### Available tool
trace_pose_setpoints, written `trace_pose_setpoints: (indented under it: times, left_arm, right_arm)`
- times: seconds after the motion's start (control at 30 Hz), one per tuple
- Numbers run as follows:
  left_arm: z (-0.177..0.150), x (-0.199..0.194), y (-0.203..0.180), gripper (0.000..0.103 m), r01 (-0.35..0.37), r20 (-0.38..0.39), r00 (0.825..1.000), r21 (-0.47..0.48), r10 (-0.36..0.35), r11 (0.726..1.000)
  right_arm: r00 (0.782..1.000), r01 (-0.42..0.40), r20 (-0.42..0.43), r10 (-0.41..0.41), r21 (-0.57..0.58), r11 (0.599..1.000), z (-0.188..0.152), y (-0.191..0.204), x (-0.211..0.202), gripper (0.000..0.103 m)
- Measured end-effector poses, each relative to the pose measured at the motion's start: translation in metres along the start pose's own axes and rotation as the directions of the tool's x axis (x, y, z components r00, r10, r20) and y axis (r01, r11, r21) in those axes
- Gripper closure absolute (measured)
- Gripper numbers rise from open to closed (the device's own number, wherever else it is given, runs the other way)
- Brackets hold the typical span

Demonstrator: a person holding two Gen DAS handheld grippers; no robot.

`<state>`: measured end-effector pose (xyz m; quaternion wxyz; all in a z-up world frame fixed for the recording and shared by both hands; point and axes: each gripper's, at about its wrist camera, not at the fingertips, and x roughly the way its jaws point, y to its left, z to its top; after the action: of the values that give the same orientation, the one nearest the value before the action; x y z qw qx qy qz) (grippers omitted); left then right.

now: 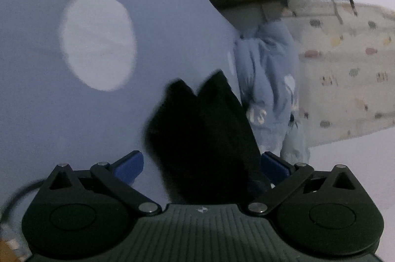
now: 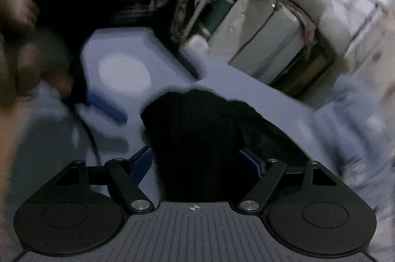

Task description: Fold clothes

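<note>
Clearly both grippers, left [image 1: 201, 164] and right [image 2: 196, 162], straddle black cloth [image 1: 202, 138], jaws apart.

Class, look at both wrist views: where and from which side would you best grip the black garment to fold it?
Judging by the views, grip the black garment at its upper edge, one gripper at each end, coming from the near side. It already sits bunched between the left gripper and the right gripper, over the blue surface.

1. The left gripper [image 1: 201, 163], black-linked with blue finger pads [image 1: 129, 166], held its jaws spread wide.
2. The right gripper [image 2: 197, 160], of the same build, likewise stood wide apart.
3. A blurred bare hand [image 2: 22, 39] showed at the right wrist view's left edge.
</note>
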<state>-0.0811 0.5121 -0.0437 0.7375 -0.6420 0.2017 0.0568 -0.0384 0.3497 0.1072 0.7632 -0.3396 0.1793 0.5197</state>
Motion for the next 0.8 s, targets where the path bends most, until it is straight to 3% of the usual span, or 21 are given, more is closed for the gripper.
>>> trace_pose_setpoints:
  times: [0.07, 0.17, 0.23, 0.3, 0.43, 0.47, 0.57, 0.7, 0.8]
  left_arm:
    - [0.001, -0.013, 0.008, 0.000, -0.008, 0.031, 0.999, -0.004, 0.009, 1.000]
    - [0.000, -0.027, 0.022, 0.000, 0.004, 0.066, 0.998, -0.050, 0.000, 0.999]
    - [-0.002, -0.030, 0.026, 0.000, 0.014, 0.082, 0.997, -0.082, -0.008, 0.997]
    - [-0.004, -0.032, 0.029, 0.000, 0.029, 0.089, 0.996, -0.103, -0.019, 0.994]
    - [-0.005, -0.036, 0.029, 0.000, 0.051, 0.091, 0.995, -0.115, -0.041, 0.992]
    - [-0.004, -0.036, 0.029, 0.000, 0.053, 0.092, 0.995, -0.115, -0.043, 0.992]
    - [-0.001, -0.040, 0.027, 0.000, 0.075, 0.112, 0.992, -0.113, -0.062, 0.991]
    - [-0.001, -0.041, 0.020, 0.000, 0.102, 0.113, 0.989, -0.084, -0.092, 0.991]
    - [-0.010, -0.025, 0.015, 0.000, 0.102, 0.061, 0.993, -0.082, -0.097, 0.991]
  right_arm:
    - [0.998, -0.068, 0.022, 0.065, 0.135, 0.989, 0.013, -0.020, -0.005, 0.020]
    - [0.996, -0.089, -0.003, 0.092, 0.262, 0.961, 0.029, -0.039, 0.020, 0.020]
    - [0.991, -0.058, -0.097, 0.093, 0.315, 0.947, 0.033, -0.048, 0.054, 0.020]
    - [0.976, -0.081, -0.155, 0.151, 0.389, 0.918, 0.028, -0.053, 0.083, 0.021]
    - [0.972, -0.113, -0.130, 0.195, 0.466, 0.877, 0.011, -0.051, 0.079, 0.072]
    - [0.971, -0.129, -0.121, 0.205, 0.456, 0.881, 0.010, -0.048, 0.072, 0.078]
    - [0.969, -0.170, -0.101, 0.226, 0.389, 0.905, 0.011, -0.038, 0.044, 0.083]
    - [0.949, -0.232, -0.140, 0.283, 0.296, 0.927, 0.008, -0.026, 0.015, 0.082]
    - [0.927, -0.278, -0.183, 0.327, 0.249, 0.928, 0.001, -0.016, 0.016, 0.078]
